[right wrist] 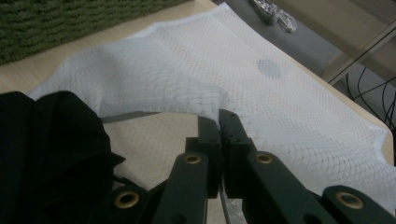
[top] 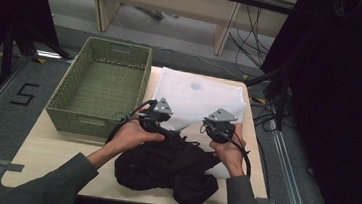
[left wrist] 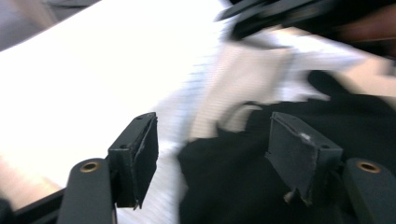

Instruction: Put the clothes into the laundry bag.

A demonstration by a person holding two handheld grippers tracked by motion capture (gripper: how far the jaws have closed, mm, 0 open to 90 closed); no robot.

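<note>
A white mesh bag [top: 199,96] lies flat on the far half of the table, and a crumpled black garment [top: 163,165] sits at its near edge. My left gripper [top: 160,115] hovers open over the garment's far edge; in the left gripper view its jaws [left wrist: 212,123] stand wide apart above black cloth [left wrist: 243,186], with the white bag [left wrist: 93,70] beyond. My right gripper [top: 219,126] is shut on the bag's near edge; in the right gripper view [right wrist: 219,116] the mesh [right wrist: 187,70] lifts slightly at the pinch, and the garment [right wrist: 51,149] lies to its left.
A green woven basket [top: 101,87] stands empty at the table's far left, close to the bag. Bare wooden tabletop [top: 49,149] shows at the near left. Dark stands and cables crowd the floor to the right. The bag bears a small grey round patch [right wrist: 269,68].
</note>
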